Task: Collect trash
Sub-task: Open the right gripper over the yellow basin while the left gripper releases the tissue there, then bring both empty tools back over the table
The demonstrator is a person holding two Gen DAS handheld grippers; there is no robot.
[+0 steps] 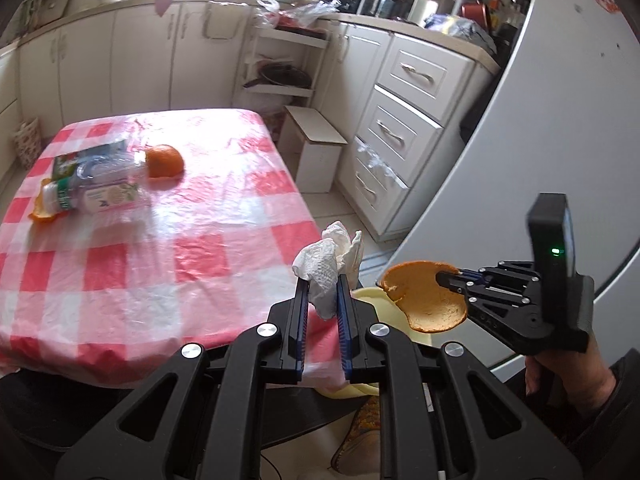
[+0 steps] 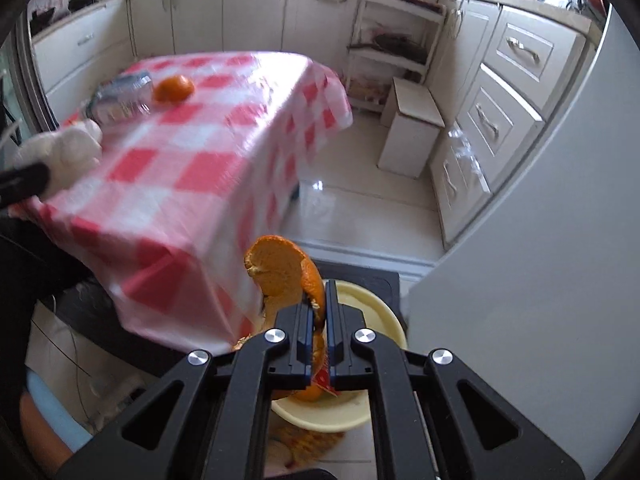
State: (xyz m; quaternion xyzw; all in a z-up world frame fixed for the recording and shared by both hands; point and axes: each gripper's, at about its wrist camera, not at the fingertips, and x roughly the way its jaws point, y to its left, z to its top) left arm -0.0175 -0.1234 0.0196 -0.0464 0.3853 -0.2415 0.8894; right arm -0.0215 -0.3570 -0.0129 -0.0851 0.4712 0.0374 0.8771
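The left gripper (image 1: 323, 294) is pinching a crumpled white tissue (image 1: 320, 270) past the near right corner of the checked table (image 1: 160, 264). The right gripper (image 2: 319, 312), jaws clamped together, is gripping an orange peel (image 2: 280, 268) above a yellow bowl (image 2: 376, 312) on the floor. Plastic bottles (image 1: 96, 184), a whole orange (image 1: 165, 161) and another peel piece (image 1: 40, 212) are lying at the table's far left.

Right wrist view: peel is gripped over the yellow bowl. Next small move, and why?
Probably lower slightly and open the right gripper to drop the orange peel. It is clamped right above the yellow bowl, which already holds peel scraps. The left gripper holds a crumpled tissue nearby, likely next.
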